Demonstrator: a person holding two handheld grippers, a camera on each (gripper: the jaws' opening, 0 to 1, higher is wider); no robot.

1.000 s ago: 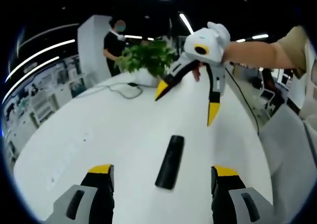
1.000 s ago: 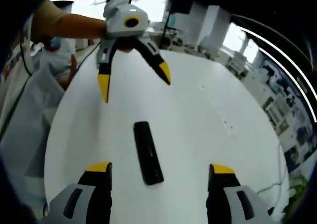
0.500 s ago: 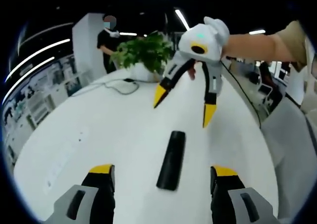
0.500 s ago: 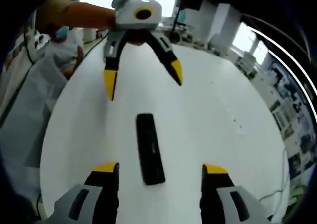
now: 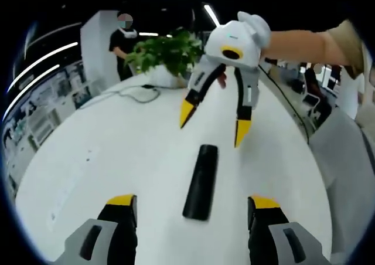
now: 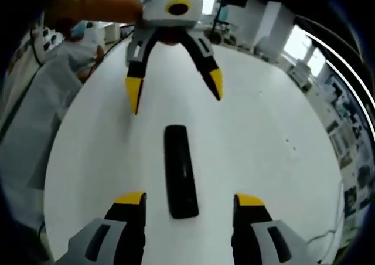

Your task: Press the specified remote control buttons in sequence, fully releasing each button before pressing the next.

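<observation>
My left gripper (image 5: 186,203) stands wide, empty. The black remote control (image 5: 201,182) lies flat on the white table (image 5: 117,159) between both grippers. My right gripper (image 6: 188,201) is wide too, holding nothing.

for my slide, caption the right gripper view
Open yellow-tipped tongs and facing left tongs bracket a slim black remote control on a white table.

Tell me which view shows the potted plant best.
The left gripper view: the potted plant stands at the far end of the white table, behind the right tool, with its leaves plainly seen. In the right gripper view I cannot make it out.
</observation>
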